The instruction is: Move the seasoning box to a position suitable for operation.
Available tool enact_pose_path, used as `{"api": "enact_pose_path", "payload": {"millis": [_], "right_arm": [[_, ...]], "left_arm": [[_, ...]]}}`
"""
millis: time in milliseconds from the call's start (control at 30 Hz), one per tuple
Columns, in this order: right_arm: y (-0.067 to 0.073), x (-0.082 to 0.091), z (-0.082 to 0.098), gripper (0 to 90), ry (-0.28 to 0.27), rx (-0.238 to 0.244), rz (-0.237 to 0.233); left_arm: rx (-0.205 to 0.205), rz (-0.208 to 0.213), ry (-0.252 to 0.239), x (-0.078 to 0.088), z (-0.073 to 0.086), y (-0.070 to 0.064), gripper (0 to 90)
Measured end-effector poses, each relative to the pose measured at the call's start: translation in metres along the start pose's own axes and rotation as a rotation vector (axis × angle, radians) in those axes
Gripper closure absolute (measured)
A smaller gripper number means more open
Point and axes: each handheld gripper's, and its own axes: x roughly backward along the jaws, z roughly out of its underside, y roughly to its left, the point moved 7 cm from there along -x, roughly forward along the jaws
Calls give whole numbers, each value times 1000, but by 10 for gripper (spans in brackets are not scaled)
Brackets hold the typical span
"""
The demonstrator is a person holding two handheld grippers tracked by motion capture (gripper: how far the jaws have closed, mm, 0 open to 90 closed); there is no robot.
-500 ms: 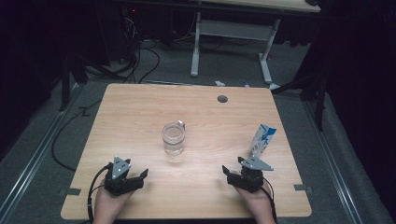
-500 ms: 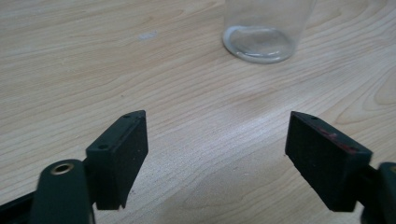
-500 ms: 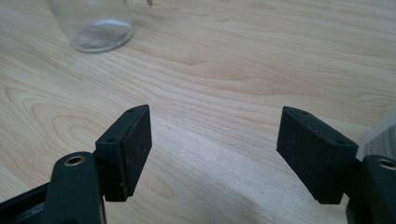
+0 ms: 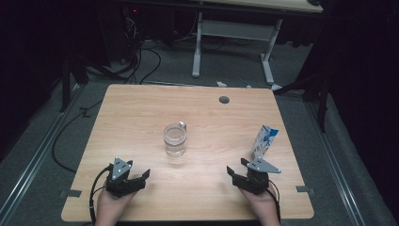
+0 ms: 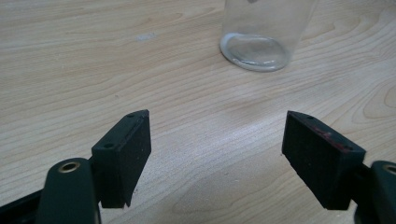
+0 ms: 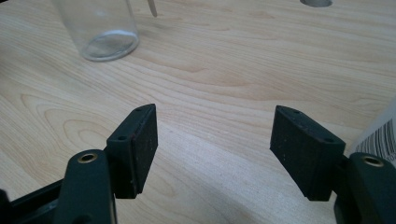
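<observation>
high view: one wooden table (image 4: 141, 117) carries two things, one clear glass jar (image 4: 175, 140) near its middle and one small blue-and-white carton (image 4: 264, 141) toward the right edge, both upright and well apart from each other. there are two grippers, each in one of the person's hands at the near edge. the left gripper (image 4: 139, 178) sits near the left corner, its jaws spread wide with nothing between them, and the jar stands ahead of it and to its right, not touched. the right gripper (image 4: 237, 167) sits near the right corner, jaws likewise released and empty, with the carton just beyond it but apart. in the left gripper view the jar's base (image 5: 254, 49) lies ahead on bare wood, clear of both jaws; in the right gripper view the jar (image 6: 100, 30) stands far off to the upper left and a strip of the carton (image 6: 378, 135) shows at the right edge beside the jaw. there is one round hole (image 4: 224, 100) in the table near the far edge. i judge the work to be at its very start: nothing is grasped, lifted or opened, the jar looks empty, and the carton appears untouched. left to do, by my reading, is everything, most likely taking hold of the carton and the jar.
</observation>
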Motion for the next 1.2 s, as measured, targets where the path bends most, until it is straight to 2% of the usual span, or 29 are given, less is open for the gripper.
{"api": "enact_pose_path", "payload": {"millis": [333,533,800,833,900,1100,1200], "right_arm": [[-2,2,0,325,6,1,2],[0,0,2,340,16,0,-12],[-2,-2,7,361,38,2,-25],[-2,-1,7,366,37,3,-31],[-2,-1,6,367,33,2,-33],[-1,1,4,401,23,17,-43],[0,1,4,407,24,29,-42]], "left_arm": [[-34,1,12,-1,1,-4,292],[-37,-5,-20,3,-3,-5,396],[-17,20,-19,-6,-15,-12,443],[4,28,-15,-9,-17,-11,448],[15,38,-11,-11,-18,-11,452],[52,20,-39,-16,-28,-9,518],[29,9,-50,-18,-34,-12,544]]}}
